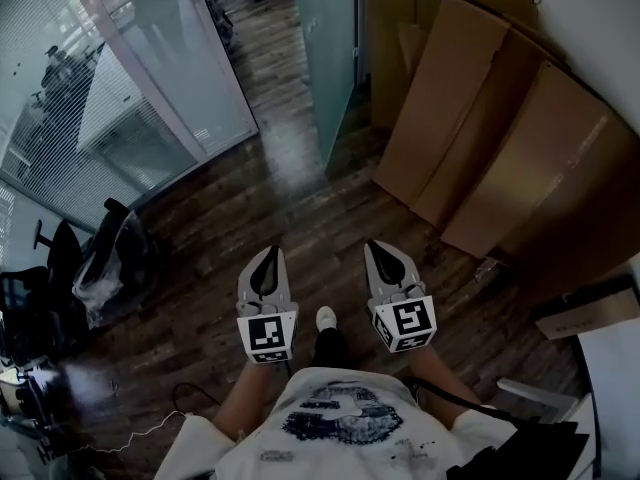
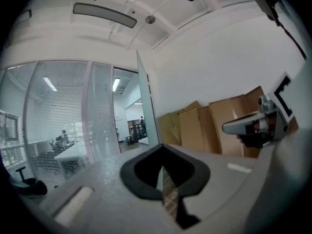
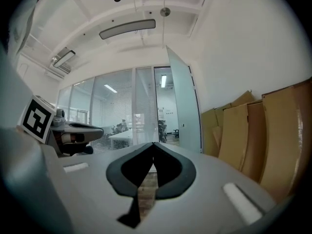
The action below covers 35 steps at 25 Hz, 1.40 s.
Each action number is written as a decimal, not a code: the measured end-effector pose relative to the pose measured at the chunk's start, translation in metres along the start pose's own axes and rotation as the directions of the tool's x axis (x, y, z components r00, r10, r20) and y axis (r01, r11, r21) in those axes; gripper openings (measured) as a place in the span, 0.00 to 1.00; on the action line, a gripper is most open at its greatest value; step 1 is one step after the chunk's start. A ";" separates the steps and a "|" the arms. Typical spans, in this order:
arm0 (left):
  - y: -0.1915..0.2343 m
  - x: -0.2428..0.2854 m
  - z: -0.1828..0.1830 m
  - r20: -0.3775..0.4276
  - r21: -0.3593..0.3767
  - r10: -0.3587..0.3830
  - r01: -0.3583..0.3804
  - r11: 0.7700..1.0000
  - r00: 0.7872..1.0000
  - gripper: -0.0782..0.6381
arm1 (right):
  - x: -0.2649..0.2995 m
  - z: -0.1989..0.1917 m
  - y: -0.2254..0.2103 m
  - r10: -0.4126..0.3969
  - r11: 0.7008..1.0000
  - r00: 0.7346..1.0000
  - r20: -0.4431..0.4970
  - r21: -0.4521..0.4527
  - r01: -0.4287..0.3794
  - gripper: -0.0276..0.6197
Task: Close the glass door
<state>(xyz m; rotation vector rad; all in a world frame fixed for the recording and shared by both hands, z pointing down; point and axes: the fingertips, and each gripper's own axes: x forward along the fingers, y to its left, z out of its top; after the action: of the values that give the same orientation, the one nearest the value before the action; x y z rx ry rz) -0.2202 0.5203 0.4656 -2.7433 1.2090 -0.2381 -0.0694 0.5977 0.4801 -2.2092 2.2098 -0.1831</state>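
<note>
Dark wood floor, glass partition at left. At floor's far edge, glass door swung open, well apart from left hand-held gripper and right hand-held gripper, both clamped together, empty. Cardboard sheets against right wall.

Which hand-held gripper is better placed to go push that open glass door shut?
Probably the right hand-held gripper. The glass door stands open with its edge toward the person; the right gripper view shows its broad face, while the left hand-held gripper sees it nearly edge-on.
</note>
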 end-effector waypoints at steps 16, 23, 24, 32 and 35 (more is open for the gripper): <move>0.087 0.127 -0.013 -0.009 0.016 -0.004 0.004 1.000 1.000 0.11 | 0.158 0.009 -0.018 -0.002 1.000 1.000 -0.017 -0.009 0.002 0.05; 0.100 0.173 -0.011 -0.036 0.002 0.007 -0.007 1.000 0.999 0.11 | 0.198 0.022 -0.046 -0.020 1.000 1.000 -0.017 0.001 0.020 0.05; 0.100 0.180 -0.011 -0.037 0.003 0.007 -0.007 1.000 0.999 0.11 | 0.205 0.023 -0.050 -0.014 1.000 1.000 -0.016 0.007 0.014 0.05; 0.096 0.263 -0.006 -0.033 0.014 0.050 -0.049 0.999 0.998 0.11 | 0.270 0.021 -0.111 0.028 0.999 1.000 -0.011 0.022 -0.027 0.05; 0.096 0.295 0.005 -0.033 0.017 0.063 -0.063 0.998 0.997 0.11 | 0.300 0.035 -0.137 0.036 0.999 0.999 -0.001 0.016 -0.036 0.05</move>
<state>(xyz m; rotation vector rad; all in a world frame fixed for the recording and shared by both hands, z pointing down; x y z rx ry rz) -0.0921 0.2383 0.4692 -2.6929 1.2940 -0.2872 0.0695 0.2963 0.4799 -2.1604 2.2391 -0.2010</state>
